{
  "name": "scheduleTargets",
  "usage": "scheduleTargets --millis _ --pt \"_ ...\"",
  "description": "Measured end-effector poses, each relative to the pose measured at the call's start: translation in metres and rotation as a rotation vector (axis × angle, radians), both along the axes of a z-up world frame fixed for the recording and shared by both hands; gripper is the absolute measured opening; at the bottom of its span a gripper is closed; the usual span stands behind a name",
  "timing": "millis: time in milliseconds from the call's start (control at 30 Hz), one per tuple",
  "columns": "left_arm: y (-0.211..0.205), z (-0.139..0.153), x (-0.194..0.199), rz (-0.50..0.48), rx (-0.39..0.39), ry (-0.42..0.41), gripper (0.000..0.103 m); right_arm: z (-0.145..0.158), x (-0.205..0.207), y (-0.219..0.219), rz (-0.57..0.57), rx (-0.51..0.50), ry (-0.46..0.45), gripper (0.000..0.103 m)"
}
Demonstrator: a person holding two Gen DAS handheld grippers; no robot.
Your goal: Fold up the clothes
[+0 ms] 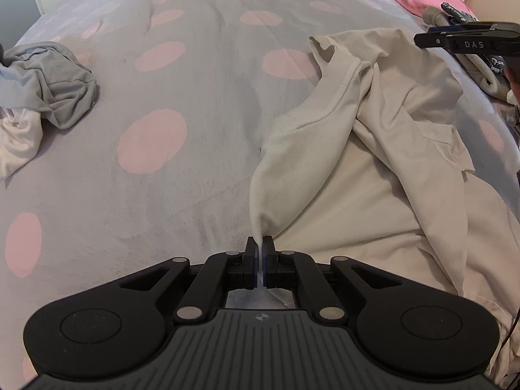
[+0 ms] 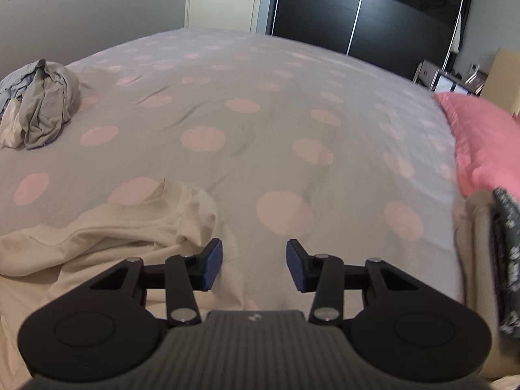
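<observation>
A cream shirt point(image 1: 373, 169) lies crumpled on the bed, right of centre in the left wrist view. My left gripper point(image 1: 259, 253) is shut on a pinched edge of the cream shirt and pulls it taut toward the camera. The same shirt point(image 2: 107, 243) shows at the lower left of the right wrist view. My right gripper point(image 2: 254, 266) is open and empty above the shirt's right edge; it also shows at the upper right of the left wrist view point(image 1: 422, 39), hovering over the shirt's far side.
The bed has a grey cover with pink dots point(image 1: 195, 113). A pile of grey and white clothes point(image 1: 42, 97) lies at the left, also in the right wrist view point(image 2: 39, 104). A pink pillow point(image 2: 487, 143) and beige and dark garments point(image 2: 490, 260) sit at the right.
</observation>
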State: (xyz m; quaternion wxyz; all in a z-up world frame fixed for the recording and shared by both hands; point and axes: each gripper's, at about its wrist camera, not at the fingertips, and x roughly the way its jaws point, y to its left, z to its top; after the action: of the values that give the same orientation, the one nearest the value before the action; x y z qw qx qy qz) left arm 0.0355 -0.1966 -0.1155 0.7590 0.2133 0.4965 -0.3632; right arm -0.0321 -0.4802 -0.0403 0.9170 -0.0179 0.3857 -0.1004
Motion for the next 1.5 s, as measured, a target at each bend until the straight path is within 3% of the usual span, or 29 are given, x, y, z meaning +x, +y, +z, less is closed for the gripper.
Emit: scheduleTargets --millis 133,200,367,500,633,800,1000,1333,1500 --pt "-0.001 -0.002 0.003 0.004 0.006 0.014 0.001 -0.019 0.004 0.003 0.023 0.023 0.045 0.039" --pt "-0.001 -0.004 0.004 0.002 0.011 0.012 0.001 -0.024 0.004 0.005 0.032 0.023 0.059 0.025" --pt "-0.004 -0.005 0.000 -0.006 0.019 0.001 0.001 -0.020 0.001 0.003 0.014 0.054 0.041 0.007" --pt "0.000 -0.001 0.004 0.030 -0.015 0.002 0.001 -0.004 -0.004 0.004 -0.033 -0.023 0.016 0.005" --pt "0.006 0.021 0.007 0.062 -0.077 -0.095 0.001 0.022 -0.015 0.006 -0.108 -0.125 -0.044 0.004" --pt "0.025 0.071 0.016 0.152 -0.170 -0.292 0.001 0.071 -0.040 0.016 -0.198 -0.289 -0.152 0.004" --pt "0.059 0.143 0.025 0.268 -0.334 -0.409 0.001 0.144 -0.088 0.051 -0.236 -0.420 -0.330 0.004" --pt "0.091 0.302 -0.010 0.210 -0.542 -0.706 0.001 0.279 -0.166 0.108 -0.277 -0.544 -0.618 0.004" --pt "0.111 0.365 -0.038 0.202 -0.636 -0.823 0.001 0.333 -0.203 0.142 -0.269 -0.637 -0.720 0.004"
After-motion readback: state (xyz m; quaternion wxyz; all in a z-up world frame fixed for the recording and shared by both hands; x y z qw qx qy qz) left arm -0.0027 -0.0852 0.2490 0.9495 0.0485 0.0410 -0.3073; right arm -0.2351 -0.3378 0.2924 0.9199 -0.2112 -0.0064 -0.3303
